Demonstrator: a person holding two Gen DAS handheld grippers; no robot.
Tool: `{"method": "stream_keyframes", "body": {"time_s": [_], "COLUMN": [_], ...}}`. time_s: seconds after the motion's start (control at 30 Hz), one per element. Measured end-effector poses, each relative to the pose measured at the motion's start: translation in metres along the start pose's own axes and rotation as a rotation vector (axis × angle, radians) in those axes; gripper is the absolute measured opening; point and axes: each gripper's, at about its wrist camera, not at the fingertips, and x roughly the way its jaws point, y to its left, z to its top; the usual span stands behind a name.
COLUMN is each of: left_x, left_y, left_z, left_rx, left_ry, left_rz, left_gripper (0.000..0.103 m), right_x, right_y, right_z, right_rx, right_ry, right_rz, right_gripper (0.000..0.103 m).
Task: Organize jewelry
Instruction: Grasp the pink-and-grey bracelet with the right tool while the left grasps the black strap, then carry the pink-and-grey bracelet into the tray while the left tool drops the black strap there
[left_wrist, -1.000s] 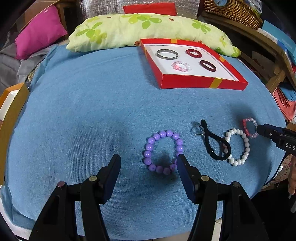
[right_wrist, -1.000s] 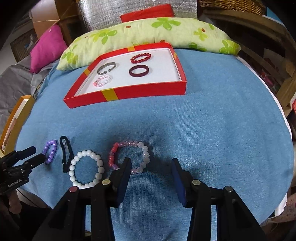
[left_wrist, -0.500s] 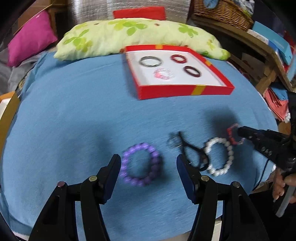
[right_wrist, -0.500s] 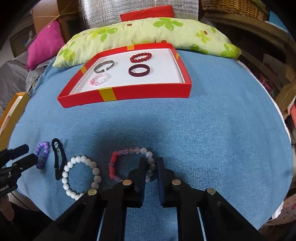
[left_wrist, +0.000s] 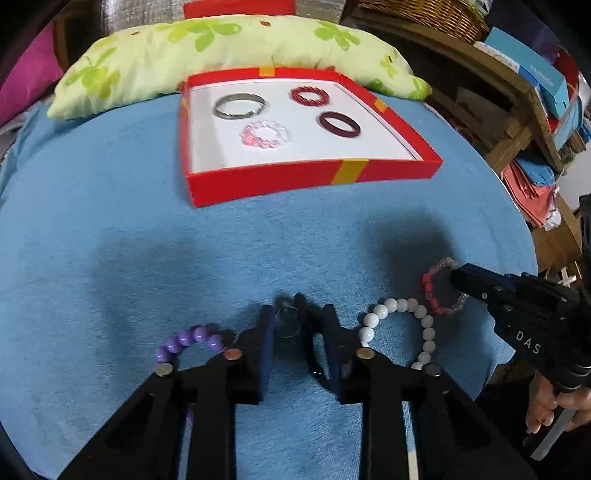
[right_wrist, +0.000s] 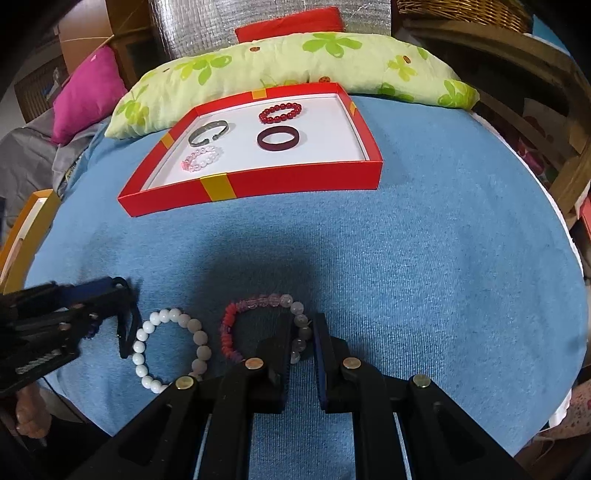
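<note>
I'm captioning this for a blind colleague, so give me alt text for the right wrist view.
The right gripper is nearly closed around the beads of a pink and red bracelet on a blue cloth. A white bead bracelet lies to its left, and a red tray behind holds four bracelets.
</note>
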Motion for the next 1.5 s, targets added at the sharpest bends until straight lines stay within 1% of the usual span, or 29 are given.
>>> {"method": "stream_keyframes", "body": {"time_s": [0.03,0.07,0.13,0.17,0.2,0.33,0.6,0.73,0.87,1.0,1.1,1.3,1.5], "left_x": [0.001,0.001,0.001,0.0,-0.001,-0.006,-0.03,-0.041,-0.05,-0.055,-0.058,-0.061,-0.057], "left_y": [-0.001,-0.001,0.001,0.001,0.002,0.001,0.004,0.004,0.005,0.007,0.008,0.003,0.009], "left_z": [0.0,0.0,0.0,0.0,0.0,-0.001,0.003,0.007,0.015,0.025,0.034,0.058,0.088], "left_rx": [0.006,0.009,-0.004,-0.005,-0.002,0.008,0.001,-0.002,-0.008,-0.018,-0.029,0.004,-0.018], "left_ry": [-0.003,-0.005,-0.004,-0.006,-0.011,-0.03,-0.103,-0.135,-0.16,-0.173,-0.183,-0.216,-0.253], "left_rz": [0.001,-0.007,-0.034,-0.04,-0.037,-0.029,-0.031,-0.046,-0.07,-0.094,-0.124,-0.102,-0.094], "left_gripper": [0.024,0.019,0.014,0.009,0.009,0.008,0.008,0.008,0.008,0.008,0.008,0.008,0.008], "right_x": [0.0,0.0,-0.003,-0.005,-0.008,-0.019,-0.026,-0.032,-0.04,-0.051,-0.056,-0.063,-0.063], "right_y": [0.0,0.0,-0.001,-0.001,-0.001,-0.002,-0.009,-0.013,-0.011,-0.007,-0.005,-0.007,-0.013], "right_z": [0.0,0.0,0.001,0.001,0.002,0.005,0.009,0.012,0.017,0.025,0.03,0.049,0.071], "right_rx": [0.001,0.002,0.006,0.007,0.008,0.01,0.033,0.058,0.056,0.047,0.056,0.078,0.132], "right_ry": [0.0,-0.002,-0.013,-0.021,-0.034,-0.084,-0.114,-0.133,-0.171,-0.23,-0.257,-0.316,-0.362], "right_rz": [0.001,0.003,0.012,0.017,0.024,0.048,0.066,0.095,0.112,0.133,0.148,0.188,0.233], "right_gripper": [0.012,0.012,0.012,0.012,0.009,0.009,0.009,0.009,0.009,0.009,0.009,0.009,0.009]}}
